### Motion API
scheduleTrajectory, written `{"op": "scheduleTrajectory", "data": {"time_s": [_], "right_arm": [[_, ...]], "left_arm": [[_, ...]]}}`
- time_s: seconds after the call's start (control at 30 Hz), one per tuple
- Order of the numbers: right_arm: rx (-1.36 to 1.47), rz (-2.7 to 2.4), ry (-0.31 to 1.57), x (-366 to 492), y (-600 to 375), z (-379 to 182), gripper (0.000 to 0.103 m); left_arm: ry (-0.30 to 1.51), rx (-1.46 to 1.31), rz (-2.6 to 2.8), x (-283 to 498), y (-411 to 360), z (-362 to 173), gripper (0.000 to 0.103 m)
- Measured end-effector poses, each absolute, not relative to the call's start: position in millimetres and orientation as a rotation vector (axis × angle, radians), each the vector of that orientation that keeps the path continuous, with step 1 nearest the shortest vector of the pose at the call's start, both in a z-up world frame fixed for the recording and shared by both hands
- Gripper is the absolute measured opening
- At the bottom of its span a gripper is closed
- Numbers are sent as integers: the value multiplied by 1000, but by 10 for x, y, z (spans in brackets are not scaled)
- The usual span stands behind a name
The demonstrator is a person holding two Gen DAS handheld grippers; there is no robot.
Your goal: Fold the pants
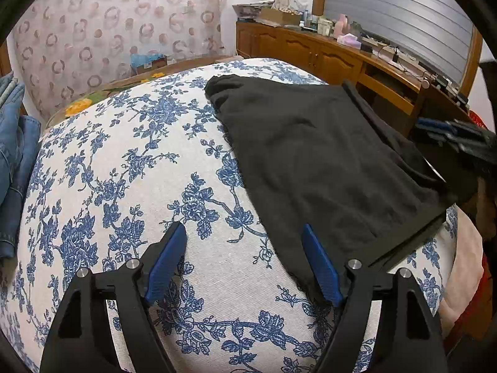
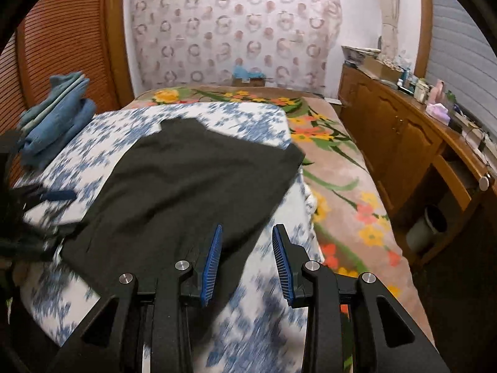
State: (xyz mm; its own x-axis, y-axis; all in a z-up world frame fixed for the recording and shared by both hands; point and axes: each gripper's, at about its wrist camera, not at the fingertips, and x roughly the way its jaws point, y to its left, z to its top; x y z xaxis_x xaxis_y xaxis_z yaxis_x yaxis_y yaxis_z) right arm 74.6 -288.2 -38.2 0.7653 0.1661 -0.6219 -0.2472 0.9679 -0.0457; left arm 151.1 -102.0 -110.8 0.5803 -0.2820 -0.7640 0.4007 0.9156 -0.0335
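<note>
The black pants lie folded flat on the blue-flowered bedsheet, so both left tongs and right tongs hover apart, gripping nothing

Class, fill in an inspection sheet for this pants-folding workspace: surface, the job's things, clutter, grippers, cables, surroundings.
Surface: blue-and-white floral cloth laid over a flowered blanket on a bed.
Job's things: black pants lying partly folded on the cloth.
Clutter: stacked blue garments on the far-left corner.
Grippers: left gripper open, empty, one finger over the pants' edge; right gripper open, empty, above the pants' near edge.
Cables: some on the wooden sideboard.
Surroundings: patterned curtain, window shutter, bin under the desk.
</note>
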Motion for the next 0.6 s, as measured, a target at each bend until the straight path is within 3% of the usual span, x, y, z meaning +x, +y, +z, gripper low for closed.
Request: {"op": "scheduleTrajectory", "data": {"time_s": [0.6], "right_arm": [[-13,264,701,290,-3067,-466,35]], "left_arm": [[856,112,-405,1490,-982,-1041,82]]}}
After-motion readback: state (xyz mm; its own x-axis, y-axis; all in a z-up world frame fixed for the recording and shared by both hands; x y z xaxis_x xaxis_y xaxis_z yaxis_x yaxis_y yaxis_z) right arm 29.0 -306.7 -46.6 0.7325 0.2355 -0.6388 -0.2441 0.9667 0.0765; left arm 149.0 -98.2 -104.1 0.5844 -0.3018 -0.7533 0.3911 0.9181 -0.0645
